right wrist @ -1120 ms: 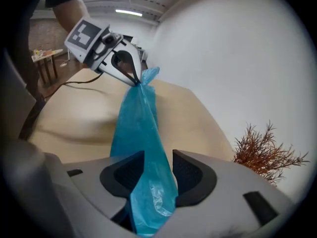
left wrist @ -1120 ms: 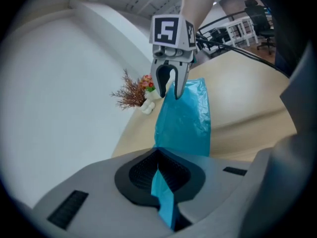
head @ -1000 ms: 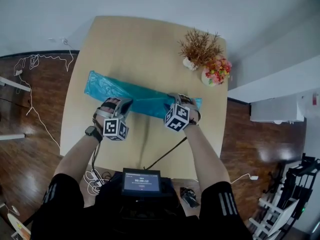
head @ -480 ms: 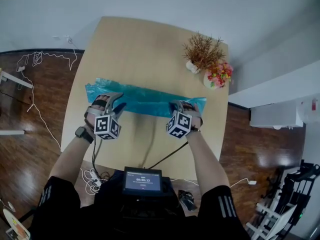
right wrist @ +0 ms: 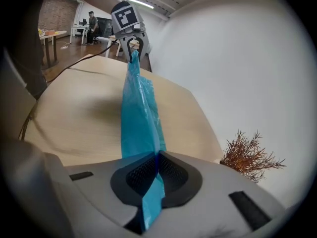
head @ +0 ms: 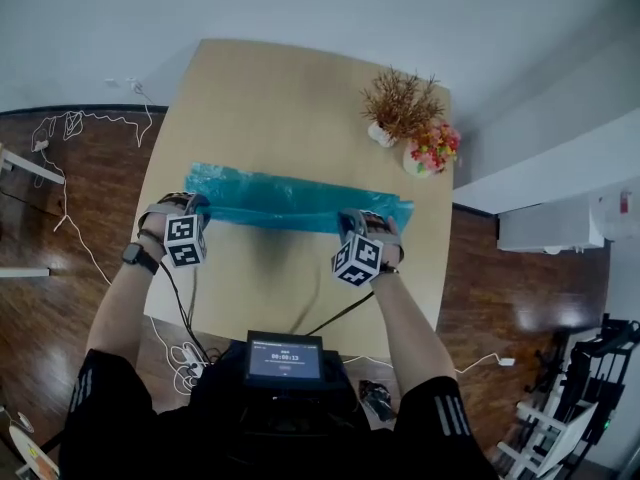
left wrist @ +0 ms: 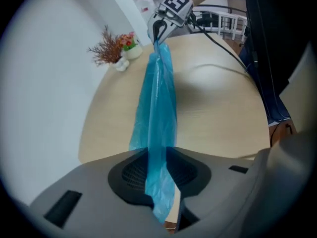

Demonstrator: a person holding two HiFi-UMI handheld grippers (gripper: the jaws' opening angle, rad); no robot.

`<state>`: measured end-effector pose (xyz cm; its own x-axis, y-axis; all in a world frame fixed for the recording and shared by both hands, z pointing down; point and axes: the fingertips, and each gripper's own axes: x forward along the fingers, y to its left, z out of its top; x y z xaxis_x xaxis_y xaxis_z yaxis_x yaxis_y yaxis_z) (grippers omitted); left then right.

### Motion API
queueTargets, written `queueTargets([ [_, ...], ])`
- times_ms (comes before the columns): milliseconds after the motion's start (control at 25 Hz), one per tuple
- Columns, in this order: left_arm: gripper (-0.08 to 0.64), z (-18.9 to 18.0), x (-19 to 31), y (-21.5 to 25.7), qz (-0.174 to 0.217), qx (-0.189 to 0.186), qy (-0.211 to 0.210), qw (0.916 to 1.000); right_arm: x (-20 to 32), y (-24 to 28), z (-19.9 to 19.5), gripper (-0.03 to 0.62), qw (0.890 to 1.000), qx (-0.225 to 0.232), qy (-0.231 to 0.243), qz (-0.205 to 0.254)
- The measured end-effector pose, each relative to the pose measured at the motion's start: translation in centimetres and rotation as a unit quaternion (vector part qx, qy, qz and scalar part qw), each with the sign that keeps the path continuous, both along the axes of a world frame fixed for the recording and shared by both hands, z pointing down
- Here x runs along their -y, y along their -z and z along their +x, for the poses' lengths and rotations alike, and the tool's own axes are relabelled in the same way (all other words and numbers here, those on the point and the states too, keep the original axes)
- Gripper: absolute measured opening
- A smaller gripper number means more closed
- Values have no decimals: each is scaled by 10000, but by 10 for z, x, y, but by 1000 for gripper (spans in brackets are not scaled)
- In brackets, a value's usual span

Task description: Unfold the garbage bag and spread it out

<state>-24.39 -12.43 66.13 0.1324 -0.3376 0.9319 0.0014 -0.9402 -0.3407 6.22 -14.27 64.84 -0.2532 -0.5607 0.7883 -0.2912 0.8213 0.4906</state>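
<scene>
Blue garbage bag [head: 290, 200] lies stretched as a long, narrow, still-folded band across the middle of the table [head: 290, 98], running from near the left edge to near the right edge.

At the left end, the left gripper [head: 192, 208] points steeply down at the bag. Its jaws have just been closing, and the left gripper view shows a bunched strip of the blue plastic running between the dark pads, which press on it from both sides at a partly open width. From there the plastic runs on as a slack, wrinkled ribbon over the table top towards the other gripper.

At the right end, the right gripper [head: 355, 223] has its jaws pinched almost together on a thin fold of the bag. The right gripper view shows the plastic clamped flat between the pads, with a short tail hanging out on the near side.

On the far right of the table, well apart from the bag, a white pot holds a brown dried plant [head: 400, 98]. Just beside it stands a pot of pink and yellow flowers [head: 433, 148].

A dark cable [head: 335, 313] crosses the near part of the table towards a small screen [head: 285, 360] at the person's chest.
</scene>
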Motion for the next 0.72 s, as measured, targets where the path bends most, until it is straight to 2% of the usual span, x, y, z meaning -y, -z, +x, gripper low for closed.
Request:
queueTargets([
  [80, 26, 2, -11, -6, 39, -53, -21, 10000, -6, -1, 2, 25, 10000, -10, -27, -16],
  [120, 5, 2, -14, -8, 84, -52, -28, 9999, -9, -1, 3, 26, 10000, -5, -36, -37],
  [320, 3, -10, -36, -19, 200, 174, -59, 9996, -35, 4, 6, 78, 9998, 98, -135, -137],
  [560, 4, -21, -63, -33, 317, 375, -187, 9986, -80, 7, 17, 81, 9991, 2, -235, -351],
  [720, 5, -17, -83, -56, 203, 243, -136, 9994, -116, -3, 29, 87, 9954, 131, -582, -752],
])
